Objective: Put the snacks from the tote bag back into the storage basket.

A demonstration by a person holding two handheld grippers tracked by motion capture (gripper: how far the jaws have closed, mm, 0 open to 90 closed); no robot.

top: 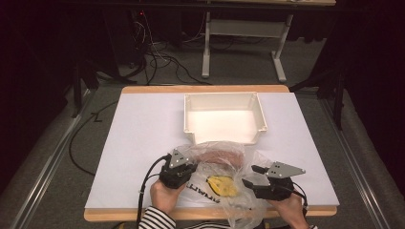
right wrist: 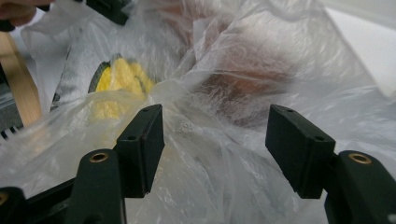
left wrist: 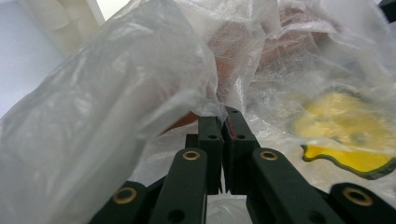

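High view: left hand-held gripper (top: 187,168) pinches plastic bag (top: 224,155); right hand-held gripper (top: 252,175) wide, nothing gripped.

We cannot tell what the brown thing (top: 220,157) in the plastic bag (top: 224,162) is; the crinkly bag makes it a blur. The yellow thing (top: 222,186) beside the brown thing looks smudgy too, and in the left gripper view the picture's right edge cuts it off. The print on the bag near the yellow thing is too small for us to read. The bag's near end runs off the bottom of the high view. Both arms get cut off there too. The left gripper (left wrist: 223,122) hides the bit of bag it pinches.
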